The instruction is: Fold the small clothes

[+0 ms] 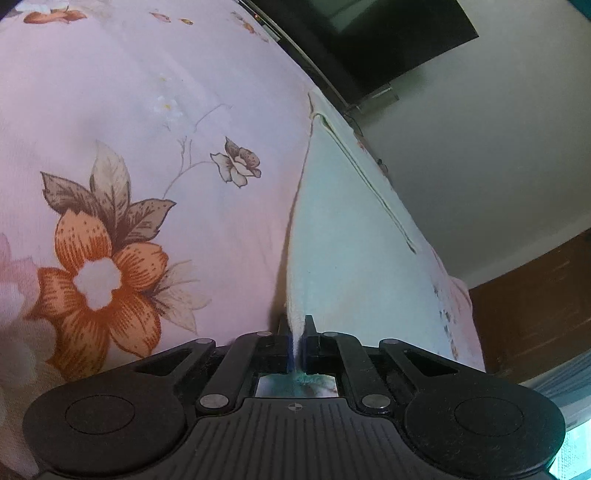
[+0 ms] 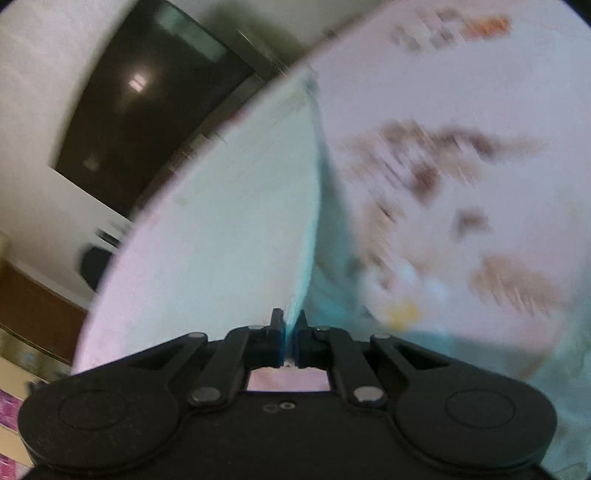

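A pale mint-white small garment is stretched from my left gripper away across the bed. The left gripper is shut on its near edge, cloth pinched between the blue pads. In the right wrist view the same garment runs up from my right gripper, which is shut on another edge of it. The right view is motion-blurred. The part of the garment between the two grippers is hidden.
A pink bedsheet with orange and brown flowers lies under the garment and shows blurred in the right view. A dark wall-mounted screen, a white wall and brown wooden furniture lie beyond the bed edge.
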Motion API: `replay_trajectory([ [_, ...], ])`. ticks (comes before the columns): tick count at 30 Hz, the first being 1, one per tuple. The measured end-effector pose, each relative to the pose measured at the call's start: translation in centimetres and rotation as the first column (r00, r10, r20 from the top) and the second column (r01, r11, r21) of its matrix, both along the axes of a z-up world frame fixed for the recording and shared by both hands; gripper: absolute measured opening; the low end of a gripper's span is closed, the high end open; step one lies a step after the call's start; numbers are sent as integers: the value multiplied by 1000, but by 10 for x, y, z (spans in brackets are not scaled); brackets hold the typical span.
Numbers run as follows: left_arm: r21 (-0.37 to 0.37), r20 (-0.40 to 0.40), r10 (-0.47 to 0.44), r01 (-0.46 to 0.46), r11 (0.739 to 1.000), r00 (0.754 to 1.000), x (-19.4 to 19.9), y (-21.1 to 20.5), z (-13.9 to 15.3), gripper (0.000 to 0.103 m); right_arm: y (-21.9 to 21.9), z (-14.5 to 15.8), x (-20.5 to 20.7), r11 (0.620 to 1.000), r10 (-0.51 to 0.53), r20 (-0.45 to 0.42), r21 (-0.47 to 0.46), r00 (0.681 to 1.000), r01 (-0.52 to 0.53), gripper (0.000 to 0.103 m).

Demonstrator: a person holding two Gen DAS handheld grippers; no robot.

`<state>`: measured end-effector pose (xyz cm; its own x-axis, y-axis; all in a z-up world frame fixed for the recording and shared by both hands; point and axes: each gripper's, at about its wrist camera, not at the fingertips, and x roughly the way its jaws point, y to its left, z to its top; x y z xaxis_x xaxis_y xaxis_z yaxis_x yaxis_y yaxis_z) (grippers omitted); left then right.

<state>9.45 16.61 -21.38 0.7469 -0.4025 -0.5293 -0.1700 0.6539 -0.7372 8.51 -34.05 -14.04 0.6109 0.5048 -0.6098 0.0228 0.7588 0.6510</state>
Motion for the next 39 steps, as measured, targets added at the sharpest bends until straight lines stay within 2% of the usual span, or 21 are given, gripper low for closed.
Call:
replay_trajectory([
  [6, -23, 7, 21, -21, 1000, 1000, 1, 2, 5, 5, 2, 5, -3, 1000, -6, 17, -12, 1000, 6, 5],
  [8, 9, 44, 13, -14, 1000, 999, 0, -1, 24, 4, 3, 14, -4, 1000, -14, 38, -8, 999, 14, 5],
  [15, 87, 202, -26, 9, 996, 979, 36, 2, 104, 4, 12, 81, 15, 996, 43, 235, -91, 971, -22, 5],
  [22, 142, 283, -61, 22, 990, 957, 111, 10, 150, 4, 13, 139, 81, 981, 100, 372, -190, 923, -30, 5],
  [29, 180, 326, -78, 19, 984, 942, 200, 14, 192, 4, 17, 188, 160, 982, 77, 438, -188, 896, 8, 5],
  [33, 203, 323, -101, 35, 979, 941, 263, 16, 196, 4, 24, 189, 219, 983, 46, 428, -179, 902, 35, 5],
  [39, 234, 262, -140, 78, 969, 955, 368, 18, 164, 4, 25, 154, 311, 980, 23, 354, -193, 935, 49, 5],
])
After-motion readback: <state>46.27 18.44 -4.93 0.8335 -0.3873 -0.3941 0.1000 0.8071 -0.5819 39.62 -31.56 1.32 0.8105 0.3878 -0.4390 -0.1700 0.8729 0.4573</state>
